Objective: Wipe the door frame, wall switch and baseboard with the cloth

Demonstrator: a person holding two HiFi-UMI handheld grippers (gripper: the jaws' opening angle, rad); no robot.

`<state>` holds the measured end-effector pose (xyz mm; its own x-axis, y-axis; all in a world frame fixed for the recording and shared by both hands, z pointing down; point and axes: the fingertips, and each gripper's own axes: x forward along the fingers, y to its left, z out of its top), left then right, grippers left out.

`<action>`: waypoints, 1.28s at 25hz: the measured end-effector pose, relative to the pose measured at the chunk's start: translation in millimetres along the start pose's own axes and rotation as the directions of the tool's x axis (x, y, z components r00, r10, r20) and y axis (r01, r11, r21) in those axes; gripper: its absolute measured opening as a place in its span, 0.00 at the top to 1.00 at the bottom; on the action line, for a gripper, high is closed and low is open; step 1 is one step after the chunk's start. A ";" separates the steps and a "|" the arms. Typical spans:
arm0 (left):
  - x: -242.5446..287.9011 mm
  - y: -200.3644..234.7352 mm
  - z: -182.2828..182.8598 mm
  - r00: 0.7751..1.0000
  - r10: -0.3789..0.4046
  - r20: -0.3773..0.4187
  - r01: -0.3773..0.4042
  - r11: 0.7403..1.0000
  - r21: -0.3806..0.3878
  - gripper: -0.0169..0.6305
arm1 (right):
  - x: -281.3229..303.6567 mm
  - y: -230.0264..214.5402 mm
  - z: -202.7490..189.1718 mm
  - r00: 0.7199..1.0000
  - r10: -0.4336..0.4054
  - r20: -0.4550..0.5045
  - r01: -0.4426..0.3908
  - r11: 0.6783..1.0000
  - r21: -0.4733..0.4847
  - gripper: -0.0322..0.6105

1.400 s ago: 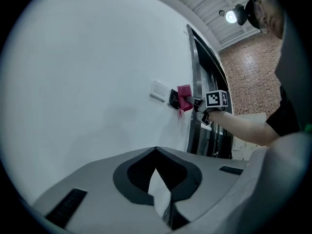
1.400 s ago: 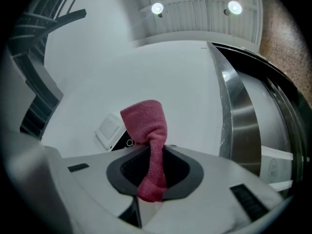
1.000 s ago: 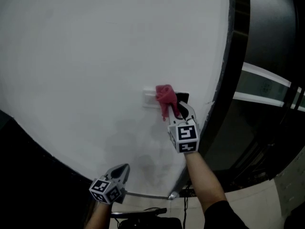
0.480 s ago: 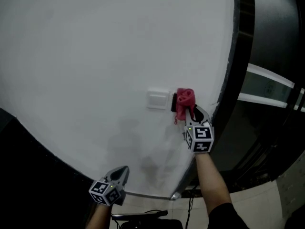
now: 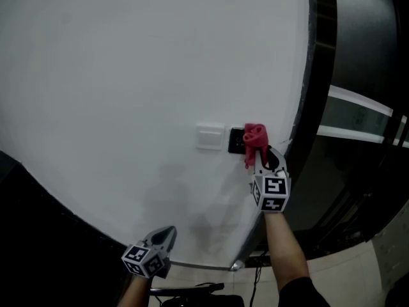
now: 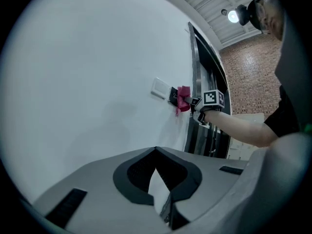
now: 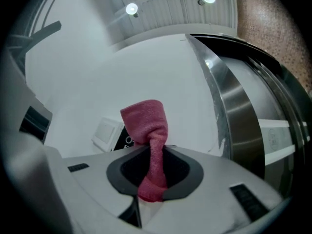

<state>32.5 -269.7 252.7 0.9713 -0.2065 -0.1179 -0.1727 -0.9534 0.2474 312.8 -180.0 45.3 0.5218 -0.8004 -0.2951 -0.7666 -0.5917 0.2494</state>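
Observation:
My right gripper (image 5: 262,155) is shut on a red cloth (image 5: 254,137), whose bunched end rests against the white wall (image 5: 140,75) just right of a black panel (image 5: 236,140). A white wall switch (image 5: 209,136) sits left of that panel. In the right gripper view the cloth (image 7: 148,135) rises from between the jaws, with the switch (image 7: 108,133) behind it to the left and the dark metal door frame (image 7: 225,96) to the right. My left gripper (image 5: 163,237) hangs low by the wall, shut with nothing in it. The left gripper view shows the cloth (image 6: 184,97) and the right gripper (image 6: 195,102) far off.
The dark door frame (image 5: 313,82) runs down the right side of the wall, with a dark door and pale bars (image 5: 358,117) beyond it. A dark strip (image 5: 38,197) borders the wall's lower left edge. Tiled floor (image 5: 345,274) shows at the bottom right.
My right gripper has carried the cloth rightward, from over the white switch, across the black panel, to the wall beside the door frame. The left gripper has barely moved.

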 end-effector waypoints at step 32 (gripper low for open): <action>-23.0 27.5 5.2 0.999 0.051 0.018 -0.050 0.998 -0.045 0.97 | 42.6 81.9 14.0 0.992 0.124 -0.013 -0.124 0.991 0.051 0.85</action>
<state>4.5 -292.3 257.1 0.9580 -0.2592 -0.1228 -0.2138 -0.9308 0.2964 267.0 -261.3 40.2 0.4272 -0.8690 -0.2496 -0.8434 -0.4825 0.2363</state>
